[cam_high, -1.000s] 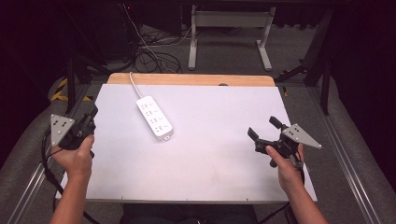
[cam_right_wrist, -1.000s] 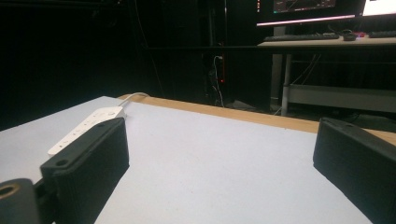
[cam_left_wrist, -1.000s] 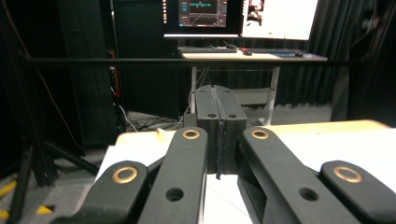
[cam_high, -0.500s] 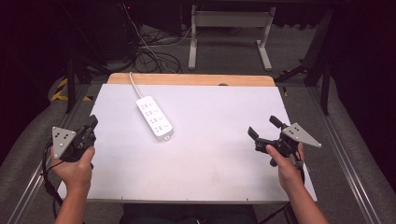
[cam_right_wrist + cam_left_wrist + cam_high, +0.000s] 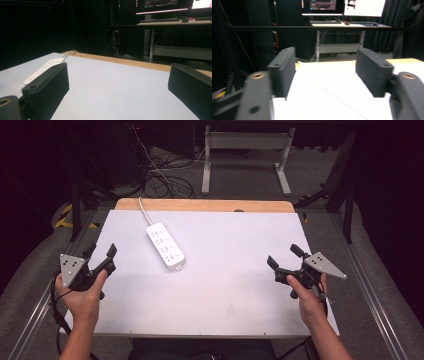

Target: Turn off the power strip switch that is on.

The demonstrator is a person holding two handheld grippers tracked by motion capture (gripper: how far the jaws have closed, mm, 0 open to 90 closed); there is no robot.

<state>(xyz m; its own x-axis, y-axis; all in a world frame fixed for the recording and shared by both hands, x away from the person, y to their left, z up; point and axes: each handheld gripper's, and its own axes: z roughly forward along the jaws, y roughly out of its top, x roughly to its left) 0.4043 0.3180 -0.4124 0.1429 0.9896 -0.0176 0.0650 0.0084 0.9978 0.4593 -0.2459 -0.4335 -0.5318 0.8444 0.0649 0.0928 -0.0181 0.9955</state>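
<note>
— Where's the power strip [image 5: 165, 246]?
— Flat on the white table [image 5: 225, 320], toward its far left, cord running off the far edge.
— And the claws?
— Left gripper [image 5: 101, 257] at the left edge, right gripper [image 5: 282, 259] near the right edge; both spread wide, holding nothing.

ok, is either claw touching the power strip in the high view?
No, the power strip lies alone mid-table, with the left claw and right claw both open and well apart from it.
</note>
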